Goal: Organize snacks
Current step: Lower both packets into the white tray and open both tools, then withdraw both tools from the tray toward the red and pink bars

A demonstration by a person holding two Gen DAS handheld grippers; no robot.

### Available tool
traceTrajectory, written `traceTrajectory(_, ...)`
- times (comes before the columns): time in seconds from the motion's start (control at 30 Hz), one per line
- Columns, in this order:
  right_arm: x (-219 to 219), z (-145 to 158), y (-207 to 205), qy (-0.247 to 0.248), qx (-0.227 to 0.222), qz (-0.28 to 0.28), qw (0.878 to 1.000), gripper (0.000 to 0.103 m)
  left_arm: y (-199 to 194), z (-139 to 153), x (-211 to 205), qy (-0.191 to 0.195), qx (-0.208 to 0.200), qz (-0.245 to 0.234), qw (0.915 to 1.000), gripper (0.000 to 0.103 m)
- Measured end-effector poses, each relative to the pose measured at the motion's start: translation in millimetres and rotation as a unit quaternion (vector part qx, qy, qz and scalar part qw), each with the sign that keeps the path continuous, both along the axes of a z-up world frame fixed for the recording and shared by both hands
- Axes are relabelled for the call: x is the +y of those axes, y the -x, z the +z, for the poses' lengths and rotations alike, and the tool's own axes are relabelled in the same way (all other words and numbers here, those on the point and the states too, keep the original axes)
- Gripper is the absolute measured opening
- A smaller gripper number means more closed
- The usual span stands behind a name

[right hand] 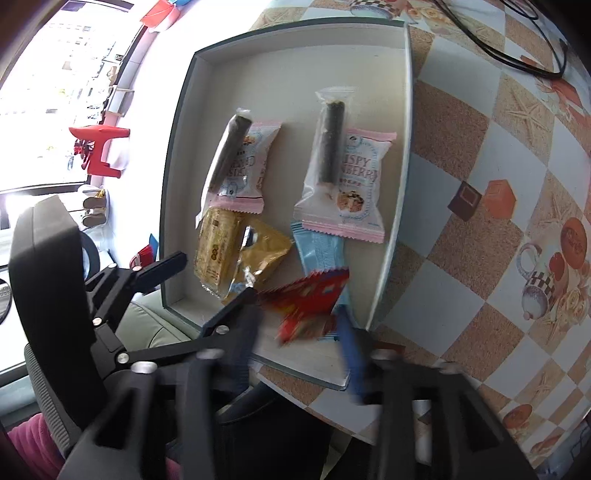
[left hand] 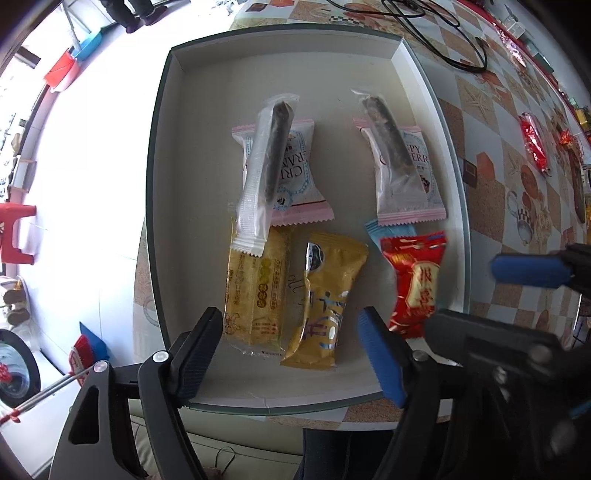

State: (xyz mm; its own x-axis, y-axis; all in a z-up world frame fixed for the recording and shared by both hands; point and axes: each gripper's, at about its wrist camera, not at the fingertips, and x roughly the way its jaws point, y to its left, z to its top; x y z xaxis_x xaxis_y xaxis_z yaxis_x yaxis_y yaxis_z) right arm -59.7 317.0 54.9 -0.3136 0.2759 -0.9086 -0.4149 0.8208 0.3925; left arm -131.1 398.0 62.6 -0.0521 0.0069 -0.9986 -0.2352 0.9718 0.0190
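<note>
A shallow white tray with a dark green rim [left hand: 159, 184] [right hand: 399, 206] lies on the table and holds several snack packets: two pink cranberry packets [left hand: 295, 177] [right hand: 354, 184], two clear-wrapped dark sticks [left hand: 269, 162] [right hand: 330, 144], a yellow bar [left hand: 255, 288] [right hand: 216, 251], a gold packet [left hand: 325, 295] [right hand: 262, 254], a light blue packet [right hand: 317, 251] and a red packet [left hand: 413, 280] [right hand: 310, 306]. My left gripper [left hand: 291, 354] is open and empty over the tray's near edge. My right gripper [right hand: 295, 339] is open around the red packet; its blue pad [left hand: 528, 269] shows by the tray's right rim.
The table has a checkered brown, white and blue cloth [right hand: 480, 184]. Black cables [left hand: 436, 33] lie beyond the tray. Another red packet [left hand: 533, 144] and small items lie at the far right. A red stool [left hand: 14, 236] stands on the floor to the left.
</note>
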Motion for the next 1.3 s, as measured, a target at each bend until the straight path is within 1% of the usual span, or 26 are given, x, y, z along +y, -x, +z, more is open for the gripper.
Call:
traceTrajectory(0.03,-3,2,-3,-0.001,-0.004,-0.004,1.0,0.084,0,-1,2,0.001,0.001,0.003,1.0,0.079)
traceTrajectory(0.13,-15,2,-11,0.005,-0.008,-0.021,1.0,0.085,-7,0,-2,0.006,0.005,0.007,0.9999,0.079)
traceTrajectory(0.17,-20,1,-14,0.01,-0.009,-0.028,1.0,0.087,-7,2,-1,0.008,0.006,0.005,0.9999,0.079)
traceTrajectory(0.2,-27,0,-17,0.016,-0.01,-0.037,0.999,0.098,-9,3,-4,0.008,0.007,0.001,0.9999,0.079)
traceTrajectory(0.23,-35,-1,-21,0.018,-0.013,-0.049,0.999,0.103,-9,6,-2,0.008,0.006,-0.003,0.9999,0.079)
traceTrajectory(0.37,-69,-7,-36,0.035,-0.013,-0.099,0.994,0.103,-21,15,-17,0.011,-0.003,-0.021,0.9997,0.079)
traceTrajectory(0.47,-103,-12,-49,0.052,-0.014,-0.141,0.989,0.103,-31,22,-30,0.011,-0.011,-0.034,0.9993,0.079)
traceTrajectory(0.63,-153,-16,-75,0.084,-0.035,-0.18,0.98,0.103,-53,35,-57,0.017,-0.021,-0.051,0.9983,0.079)
traceTrajectory(0.73,-187,-17,-92,0.105,-0.047,-0.217,0.969,0.103,-65,43,-73,0.029,-0.028,-0.059,0.9974,0.079)
traceTrajectory(0.83,-224,-19,-106,0.115,-0.046,-0.26,0.958,0.103,-77,50,-90,0.039,-0.034,-0.073,0.9959,0.079)
traceTrajectory(0.93,-252,-22,-117,0.124,-0.048,-0.288,0.948,0.103,-85,47,-107,0.046,-0.036,-0.092,0.994,0.08)
traceTrajectory(1.07,-279,-25,-134,0.13,-0.048,-0.301,0.943,0.103,-94,45,-133,0.054,-0.038,-0.113,0.9914,0.08)
traceTrajectory(1.3,-310,-31,-181,0.155,-0.072,-0.3,0.938,0.103,-92,40,-147,0.057,-0.027,-0.123,0.9904,0.08)
